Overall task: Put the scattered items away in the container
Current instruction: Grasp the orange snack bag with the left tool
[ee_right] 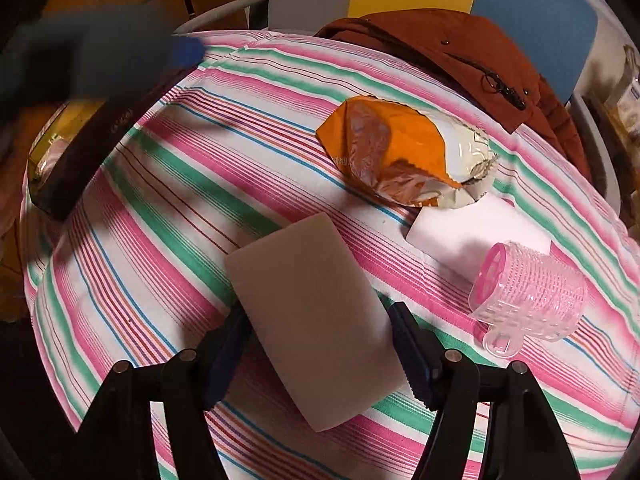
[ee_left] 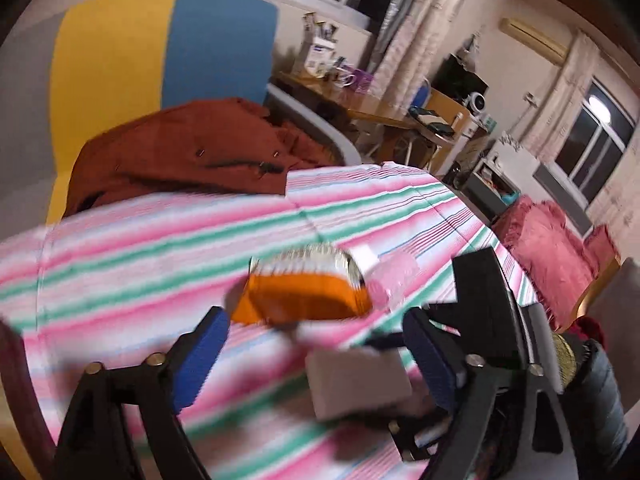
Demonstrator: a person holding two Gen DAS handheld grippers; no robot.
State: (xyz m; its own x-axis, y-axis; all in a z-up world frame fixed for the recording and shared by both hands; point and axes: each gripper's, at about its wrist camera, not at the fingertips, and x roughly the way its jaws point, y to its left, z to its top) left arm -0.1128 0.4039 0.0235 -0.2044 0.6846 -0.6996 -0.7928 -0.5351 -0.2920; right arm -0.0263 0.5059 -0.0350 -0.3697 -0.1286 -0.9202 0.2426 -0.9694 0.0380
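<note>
- Right tool [ee_right: 320, 354] straddled the beige sponge block [ee_right: 316, 320], blue pads at both long edges; whether they actually pressed on it, could not tell.
- Left tool [ee_left: 316, 360] spread wide, nothing between its pads, over the striped cloth [ee_left: 160, 248]; blurred.
- Sponge block lay flat on the cloth-covered worktop.
- Orange snack bag [ee_right: 400, 152] crumpled beyond it, overlapping a white block [ee_right: 460, 232].
- Pink plastic cup [ee_right: 528, 292] on its side, touching the white block.
- Dark container [ee_right: 72, 160] at the worktop's left edge.
- Rust jacket [ee_right: 460, 44] at the far side.
</note>
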